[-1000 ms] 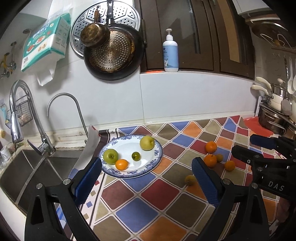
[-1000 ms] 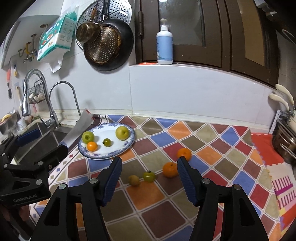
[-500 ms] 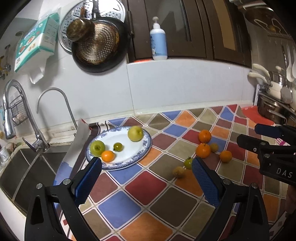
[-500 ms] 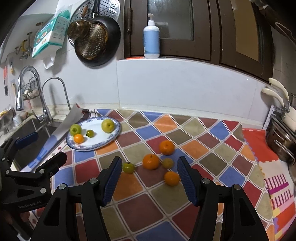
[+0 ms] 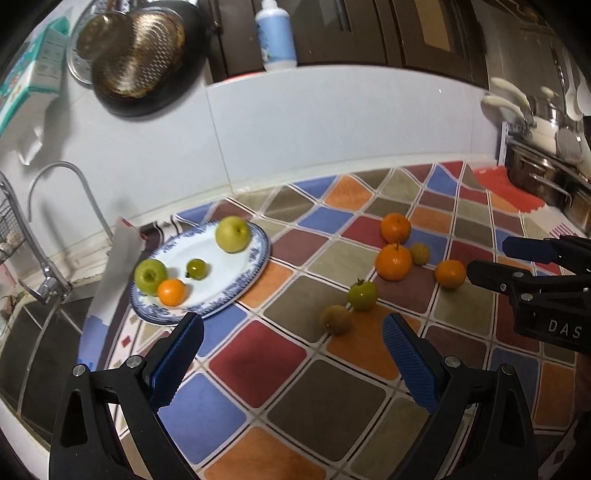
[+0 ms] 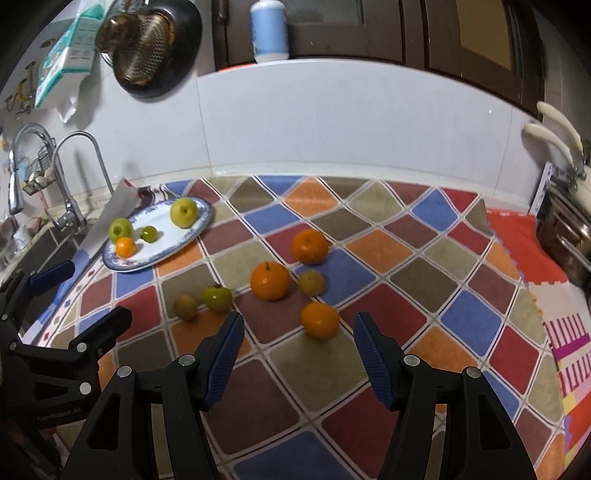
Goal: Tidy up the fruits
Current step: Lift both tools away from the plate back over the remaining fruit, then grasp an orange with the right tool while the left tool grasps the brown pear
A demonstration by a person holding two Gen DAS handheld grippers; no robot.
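A blue-rimmed white plate (image 5: 236,280) (image 6: 166,242) at the left holds a yellow-green apple (image 5: 233,229), a green apple (image 5: 150,276), a small green fruit (image 5: 196,268) and a small orange (image 5: 171,292). Several loose fruits lie on the chequered mat: three oranges (image 6: 269,280) (image 6: 309,246) (image 6: 319,320), a green fruit (image 6: 217,298) and two small brownish ones (image 6: 185,306) (image 6: 311,283). My left gripper (image 5: 291,363) is open and empty, near the mat's front. My right gripper (image 6: 298,356) is open and empty, just short of the nearest orange.
A sink (image 5: 33,332) with taps (image 5: 66,206) lies left of the plate. Pots and utensils (image 5: 546,155) stand at the right. A pan (image 6: 155,48) and soap bottle (image 6: 269,29) are on the back wall. A red mat (image 6: 517,236) lies at the right.
Both grippers have moved rightward and closer to the loose fruits, which now look larger. The right gripper now faces the nearest orange. Both stay open.
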